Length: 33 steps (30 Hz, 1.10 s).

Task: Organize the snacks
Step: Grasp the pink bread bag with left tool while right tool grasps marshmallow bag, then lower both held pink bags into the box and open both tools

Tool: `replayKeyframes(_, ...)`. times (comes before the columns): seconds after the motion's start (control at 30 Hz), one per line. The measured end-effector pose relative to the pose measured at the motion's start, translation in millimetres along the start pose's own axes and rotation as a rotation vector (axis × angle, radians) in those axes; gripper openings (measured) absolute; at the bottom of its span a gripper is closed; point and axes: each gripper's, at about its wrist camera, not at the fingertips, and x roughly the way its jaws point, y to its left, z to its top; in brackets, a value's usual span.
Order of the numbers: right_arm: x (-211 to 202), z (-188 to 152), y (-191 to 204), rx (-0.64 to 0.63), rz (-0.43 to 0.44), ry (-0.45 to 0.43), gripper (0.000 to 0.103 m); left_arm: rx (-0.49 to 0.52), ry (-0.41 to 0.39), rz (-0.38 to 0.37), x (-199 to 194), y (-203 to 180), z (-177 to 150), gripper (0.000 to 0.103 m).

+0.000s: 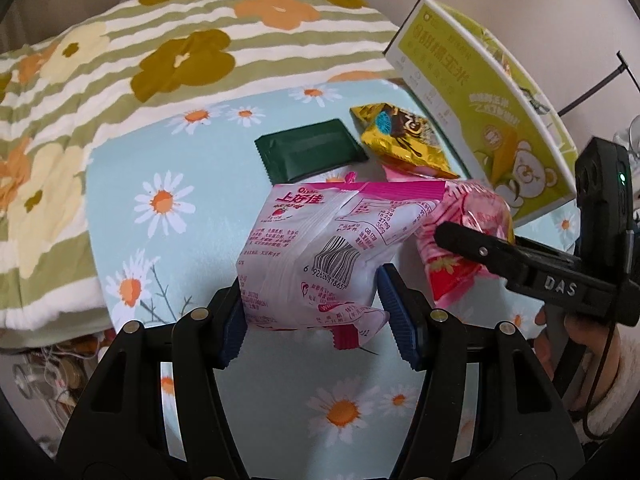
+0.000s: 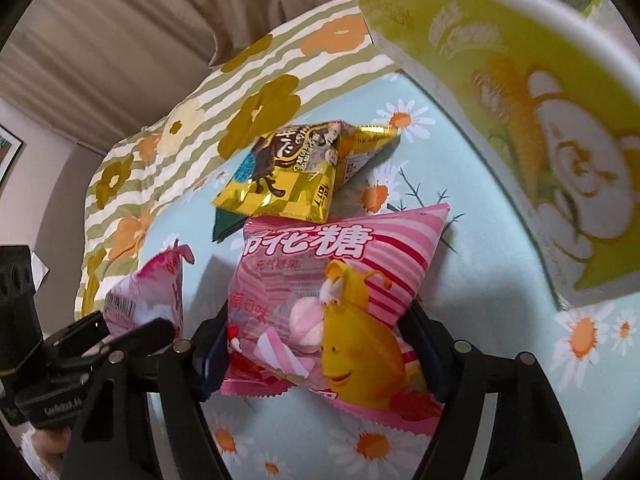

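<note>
My left gripper (image 1: 316, 312) is shut on a white-and-pink snack bag (image 1: 320, 248) and holds it above the daisy tablecloth (image 1: 192, 248). My right gripper (image 2: 320, 356) is shut on a pink striped marshmallow bag (image 2: 328, 300) with a yellow cartoon figure. That bag also shows in the left wrist view (image 1: 464, 236), right of the white bag. The white bag shows at the left of the right wrist view (image 2: 148, 296). A gold chocolate snack bag (image 1: 400, 136) (image 2: 288, 176) and a dark green packet (image 1: 312, 154) (image 2: 226, 224) lie on the table beyond.
A large yellow-green box (image 1: 492, 112) (image 2: 520, 120) with a bear picture stands at the table's right side. A green-striped flowered blanket (image 1: 120, 80) (image 2: 192, 128) lies behind and left of the table. Clutter (image 1: 48, 372) sits on the floor at the lower left.
</note>
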Motion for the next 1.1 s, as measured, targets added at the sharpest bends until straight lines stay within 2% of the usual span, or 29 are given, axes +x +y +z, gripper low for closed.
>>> replayKeyframes(0.3,-70.7,-2.7,16.8,-0.097,0.023,-0.092,0.072,-0.048,-0.082,0.018,-46.0,-21.0,-1.1,0.057)
replayKeyframes(0.53,-130.2,21.7,15.6,-0.165,0.055,-0.2,0.072,-0.068,-0.17,0.051,-82.9,-51.5,16.8,0.057)
replayKeyframes(0.8,-185.8,75.5,-34.5,-0.226,0.081,-0.281,0.072,-0.079,-0.273,0.121,-100.8,-116.1,64.0,0.057)
replayKeyframes(1.1,-217.8,152.6,-115.9,-0.267,0.063,-0.293,0.072,-0.07,-0.308,0.097,-62.1,-217.9,125.9,0.057)
